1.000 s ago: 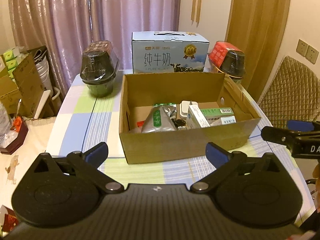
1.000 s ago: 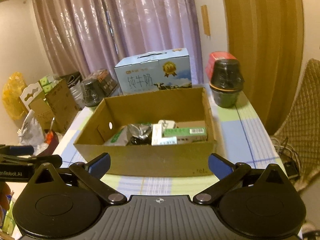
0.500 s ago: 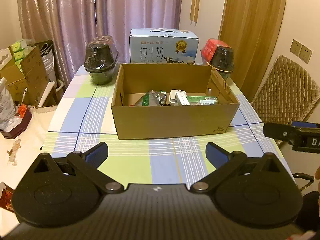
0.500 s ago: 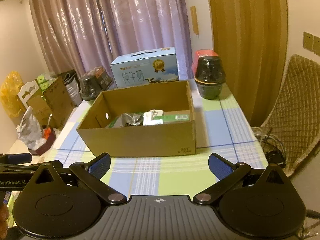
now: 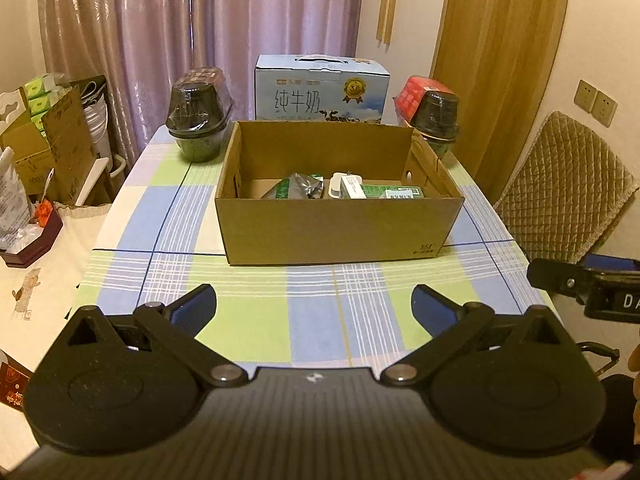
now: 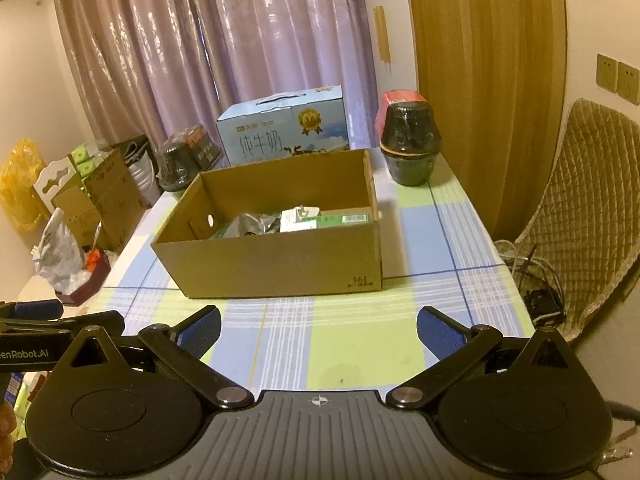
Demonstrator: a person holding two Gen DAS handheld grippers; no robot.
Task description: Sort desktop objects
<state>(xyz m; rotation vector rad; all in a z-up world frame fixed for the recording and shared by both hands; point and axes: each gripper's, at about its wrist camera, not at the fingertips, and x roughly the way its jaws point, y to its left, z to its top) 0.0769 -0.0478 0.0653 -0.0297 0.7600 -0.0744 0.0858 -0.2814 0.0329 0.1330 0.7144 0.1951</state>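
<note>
An open cardboard box [image 5: 336, 228] [image 6: 276, 268] stands in the middle of the checked tablecloth. Inside it lie a silver foil pouch [image 5: 300, 188] [image 6: 252, 222], a white plug adapter [image 5: 338, 184] [image 6: 302, 213] and green-and-white cartons [image 5: 390, 192] [image 6: 340, 220]. My left gripper [image 5: 314, 306] hovers open over the table's near edge, well short of the box, nothing between its fingers. My right gripper [image 6: 318, 326] is also open and empty, back from the box's front right corner. Each gripper shows at the edge of the other's view.
Behind the box stand a blue milk carton case [image 5: 322, 92] [image 6: 286, 128] and two dark wrapped bowls [image 5: 200, 120] [image 5: 434, 116]. A quilted chair [image 5: 560, 188] [image 6: 592, 208] sits to the right, with cables on the floor. Cardboard boxes and bags [image 5: 48, 148] crowd the left.
Both grippers have drawn back from the box and stayed open. The box looks smaller and farther away, and more tablecloth shows in front of it.
</note>
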